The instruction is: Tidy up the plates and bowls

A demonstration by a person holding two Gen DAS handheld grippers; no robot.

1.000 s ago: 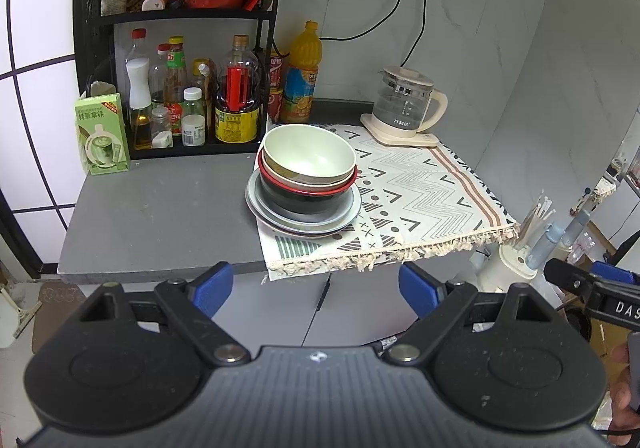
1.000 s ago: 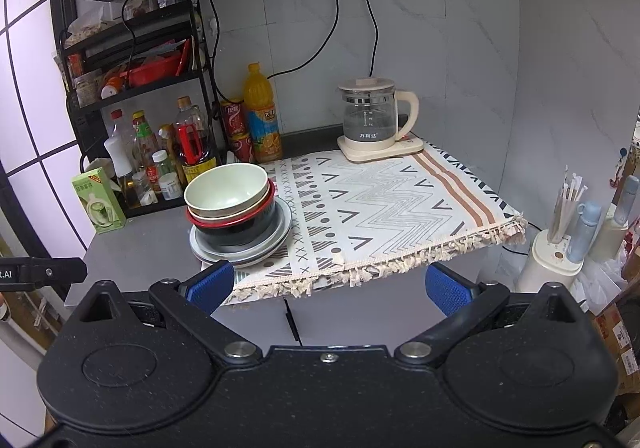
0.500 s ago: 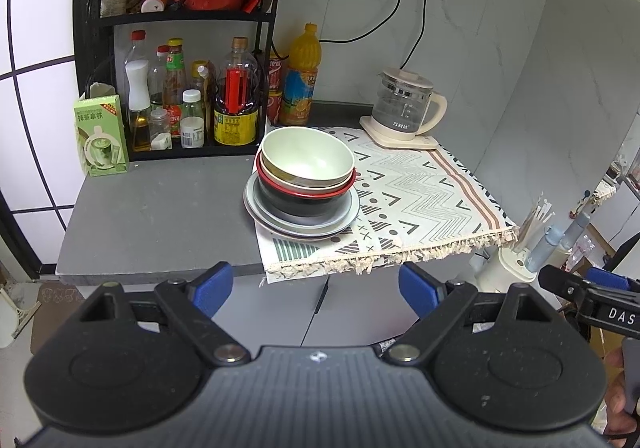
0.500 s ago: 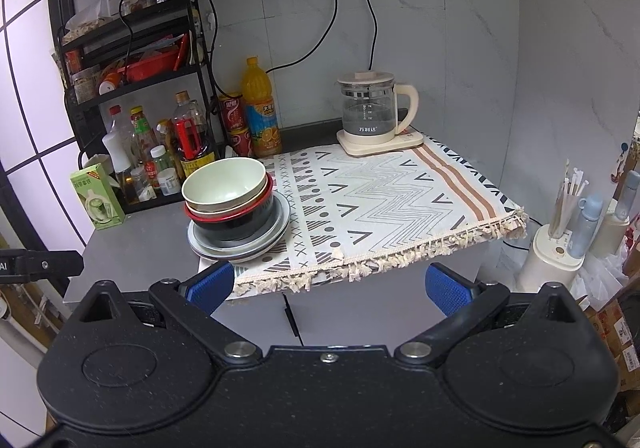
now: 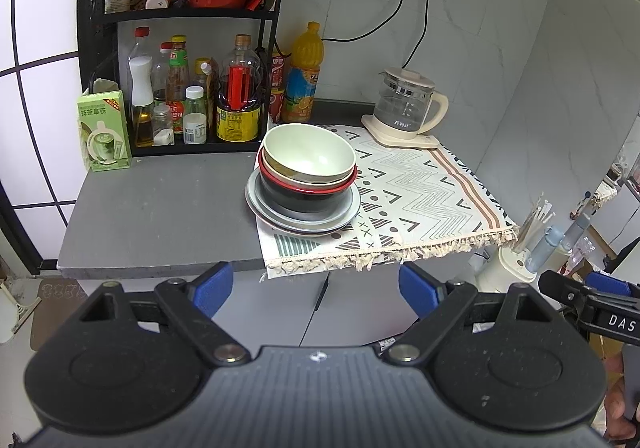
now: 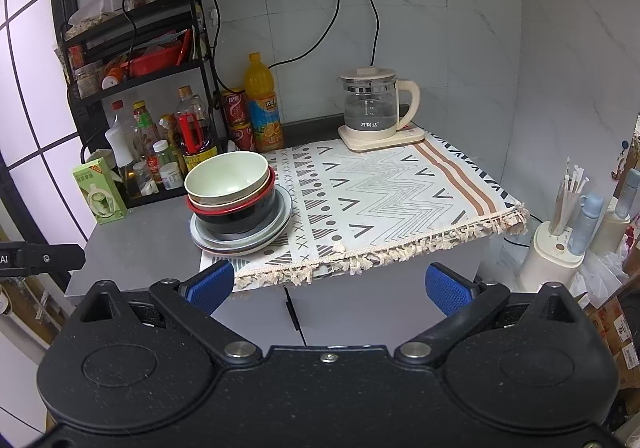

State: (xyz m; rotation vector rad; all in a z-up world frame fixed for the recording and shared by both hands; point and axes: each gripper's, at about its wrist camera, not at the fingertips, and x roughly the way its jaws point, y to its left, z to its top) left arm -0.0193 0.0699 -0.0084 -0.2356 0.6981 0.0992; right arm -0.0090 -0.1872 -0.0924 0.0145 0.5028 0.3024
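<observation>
On the grey worktop [image 5: 160, 207], a stack of crockery sits on the near left corner of the patterned cloth [image 5: 420, 187]: a pale green bowl [image 5: 310, 155] nested in a red-rimmed black bowl [image 5: 304, 195], both resting on grey plates [image 5: 300, 221]. The glass kettle [image 5: 406, 103] stands at the cloth's far end, well apart from the stack. The left hand-held gripper [image 5: 316, 286] and right hand-held gripper [image 6: 328, 284] both hang in front of the worktop edge, blue pads spread wide, holding nothing.
</observation>
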